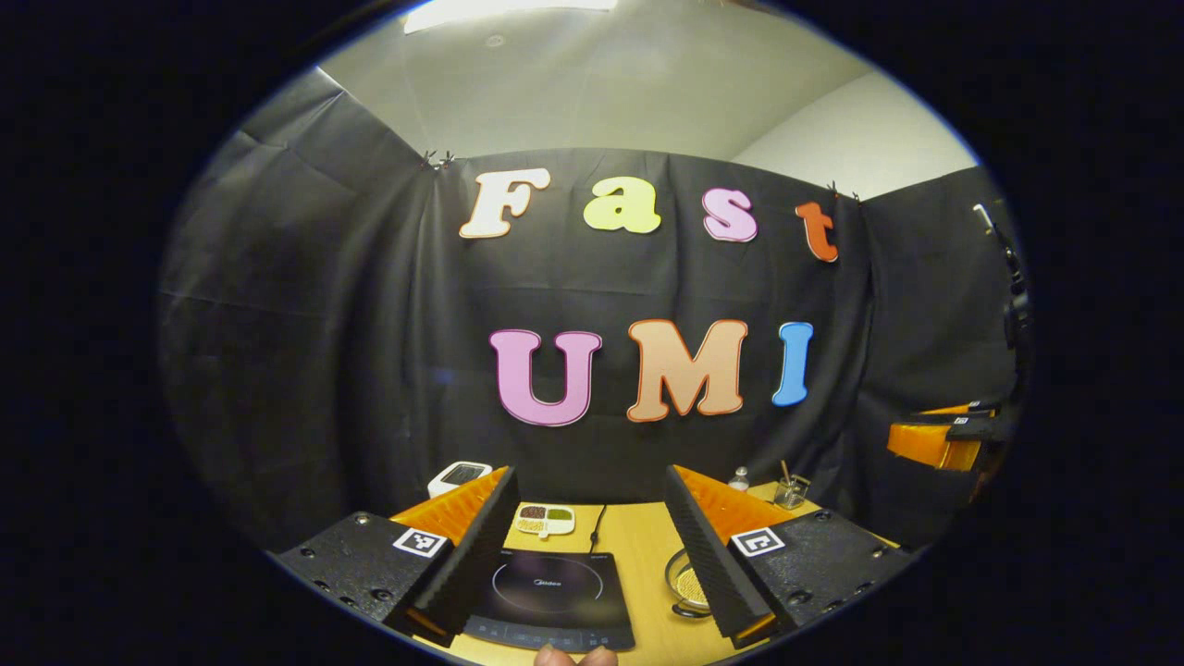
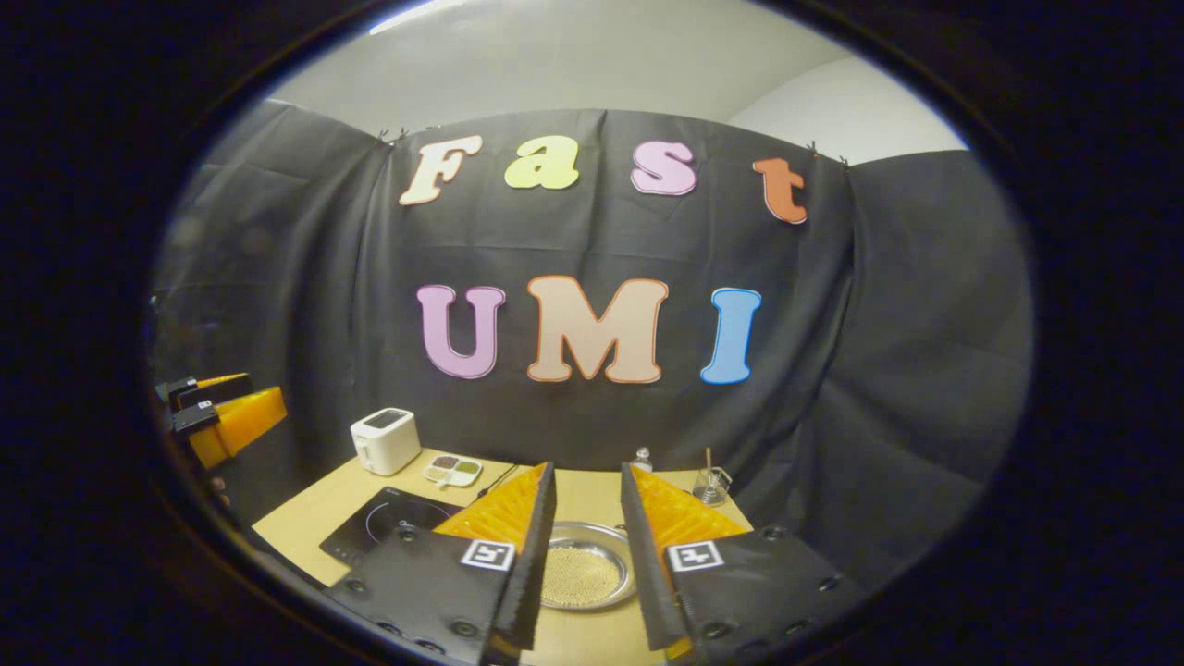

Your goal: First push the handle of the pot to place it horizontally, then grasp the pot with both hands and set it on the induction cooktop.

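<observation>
While tools gape, round metal pot (image 2: 585,573) beside flat glossy cooktop (image 1: 552,599).

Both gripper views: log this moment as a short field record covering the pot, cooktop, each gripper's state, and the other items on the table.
pot: metal pot on the wooden table, right of the cooktop, untouched; handle not discernible
cooktop: black induction cooktop, nothing on it
left gripper: left gripper open, raised above the cooktop
right gripper: right gripper open, raised above the pot, holding nothing
other items: white toaster, divided dish, small bottle, glass with a stick along the back
task stage: not started
</observation>
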`<state>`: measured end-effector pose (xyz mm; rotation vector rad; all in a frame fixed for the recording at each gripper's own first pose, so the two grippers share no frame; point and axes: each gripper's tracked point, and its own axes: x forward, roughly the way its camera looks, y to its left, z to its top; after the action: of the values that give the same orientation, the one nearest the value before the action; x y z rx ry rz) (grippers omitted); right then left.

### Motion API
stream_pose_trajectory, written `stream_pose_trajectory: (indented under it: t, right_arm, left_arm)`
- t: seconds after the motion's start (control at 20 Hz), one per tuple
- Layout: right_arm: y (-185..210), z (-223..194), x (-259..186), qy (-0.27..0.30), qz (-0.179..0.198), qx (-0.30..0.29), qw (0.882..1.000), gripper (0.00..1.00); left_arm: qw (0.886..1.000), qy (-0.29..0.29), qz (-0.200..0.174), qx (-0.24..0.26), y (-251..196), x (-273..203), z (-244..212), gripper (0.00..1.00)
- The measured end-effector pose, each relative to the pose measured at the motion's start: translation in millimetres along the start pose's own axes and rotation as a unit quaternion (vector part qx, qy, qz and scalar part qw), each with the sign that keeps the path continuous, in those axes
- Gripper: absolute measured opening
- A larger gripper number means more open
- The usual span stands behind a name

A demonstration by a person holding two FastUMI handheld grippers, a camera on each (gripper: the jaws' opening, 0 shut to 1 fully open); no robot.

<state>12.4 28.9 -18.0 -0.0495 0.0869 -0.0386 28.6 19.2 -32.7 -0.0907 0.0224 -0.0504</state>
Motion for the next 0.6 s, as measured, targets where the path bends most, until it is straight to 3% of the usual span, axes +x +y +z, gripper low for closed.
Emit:
stream_pose_trajectory:
  t: [0.05,0.1,0.15,0.25,0.3,0.6]
  right_arm:
    - [-2.4,0.4,2.2,0.0,0.004,0.013,1.0,0.38]
    - [0.8,-0.1,7.9,0.003,0.017,0.027,0.999,0.16]
    - [3.4,-6.6,9.4,0.006,0.032,0.036,0.999,0.12]
    - [-12.6,-15.4,19.4,0.013,0.025,0.039,0.999,0.09]
    - [-12.2,-19.6,22.8,0.019,0.032,0.047,0.998,0.0]
    - [-13.2,-34.8,35.3,0.038,0.049,0.03,0.998,0.03]
  left_arm:
    - [1.0,0.012,0.005,0.01,3.2,0.0,-6.4,0.95]
    - [1.0,0.016,0.014,0.015,6.2,0.7,-9.5,0.92]
    - [1.0,0.007,0.017,0.009,4.3,3.1,-5.7,0.96]
    - [1.0,0.012,0.025,0.003,-1.5,5.1,-7.4,0.92]
    - [0.999,0.018,0.031,0.003,0.5,2.8,-10.6,0.95]
    - [0.999,0.03,0.037,0.004,-5.2,11.7,-14.8,0.93]
